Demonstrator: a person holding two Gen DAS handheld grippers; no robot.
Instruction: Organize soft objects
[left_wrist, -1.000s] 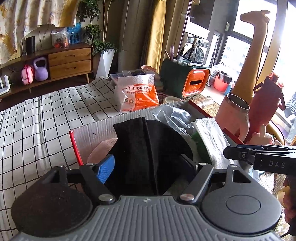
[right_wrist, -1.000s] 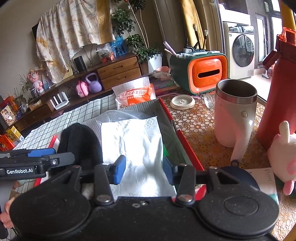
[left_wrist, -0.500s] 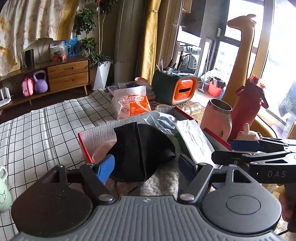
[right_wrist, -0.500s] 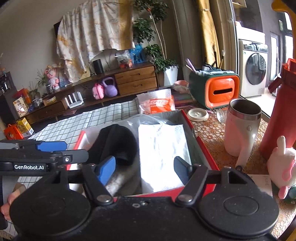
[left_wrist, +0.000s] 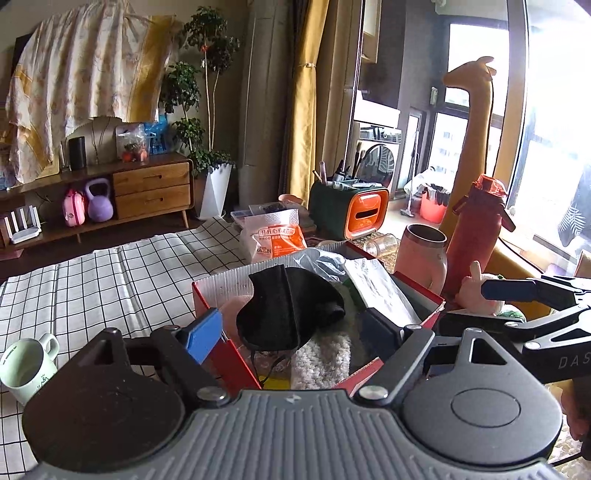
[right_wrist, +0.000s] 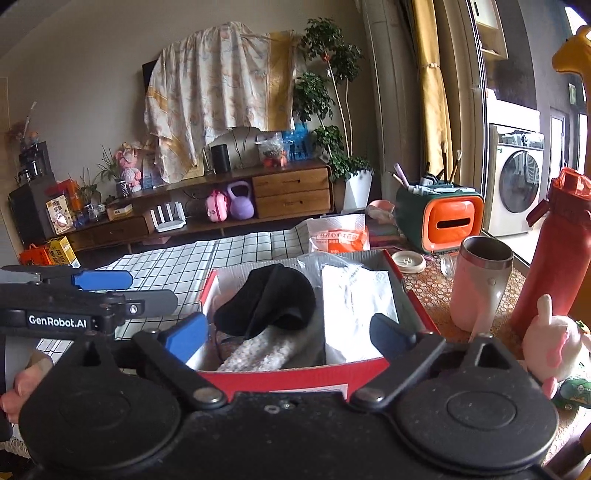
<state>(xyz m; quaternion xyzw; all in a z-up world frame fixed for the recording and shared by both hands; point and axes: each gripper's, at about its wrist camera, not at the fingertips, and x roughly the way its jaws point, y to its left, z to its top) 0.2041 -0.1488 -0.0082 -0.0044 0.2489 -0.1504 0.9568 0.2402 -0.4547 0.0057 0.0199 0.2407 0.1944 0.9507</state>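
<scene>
The left gripper has its jaws apart and opening, nothing clamped between them; the right gripper likewise stands with jaws wide and opening, empty. Just ahead of and below both pairs of jaws sits a red cardboard box holding the soft things. A black cap lies toward the left jaw side, its long axis running from the near left up toward the far right in the right wrist view. In front of it, nearest the jaws, a white fuzzy knit item stretches diagonally the same way. Toward the right jaw a white tissue pack lies with its long side pointing away from the jaws; beyond it is a crumpled plastic bag.

The left tool's side reads "GenRobot.AI"; the right tool's shows "DAS", cut off. Beyond the box, an orange-and-white snack bag carries Chinese print too small to read. Right of the jaws on the bench stand a pink steel-rimmed mug, a red water bottle and a pink plush rabbit.
</scene>
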